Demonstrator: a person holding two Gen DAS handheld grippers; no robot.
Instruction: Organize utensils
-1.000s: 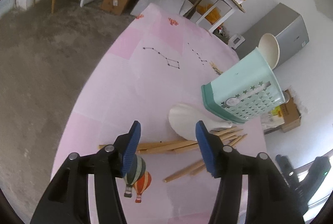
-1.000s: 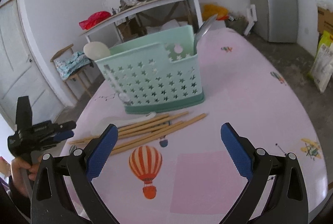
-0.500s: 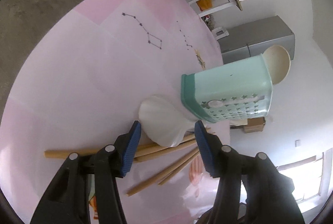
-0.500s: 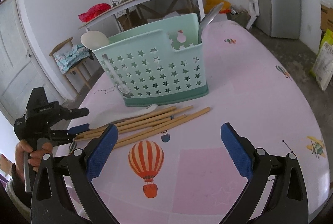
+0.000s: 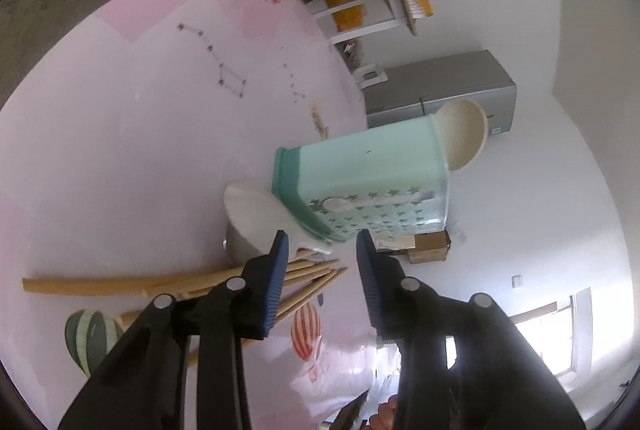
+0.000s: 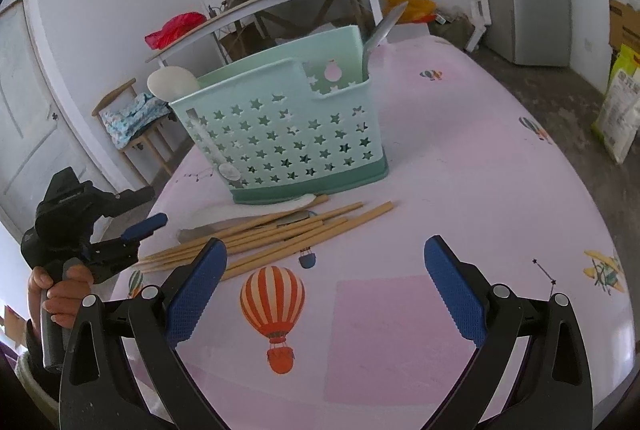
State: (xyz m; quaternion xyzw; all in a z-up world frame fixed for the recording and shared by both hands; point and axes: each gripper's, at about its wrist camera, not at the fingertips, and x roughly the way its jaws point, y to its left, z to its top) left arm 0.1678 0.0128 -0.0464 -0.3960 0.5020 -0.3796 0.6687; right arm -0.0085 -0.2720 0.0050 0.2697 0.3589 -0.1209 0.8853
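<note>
Bright daylight, window glare, fisheye-warped edges

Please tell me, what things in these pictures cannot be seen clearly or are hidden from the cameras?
- White spoon, left wrist view: its handle end is hidden behind a finger of the left gripper.
- Basket inside, right wrist view: the front wall hides how its compartments divide.
- Chopsticks, right wrist view: their near ends go behind a finger of the right gripper; the count is unclear.
- Metal spoon: its lower part is hidden inside the basket.

Left claw (image 5: pixel 320 244) narrowed, rolling nearer the white spoon (image 5: pixel 260 210).
</note>
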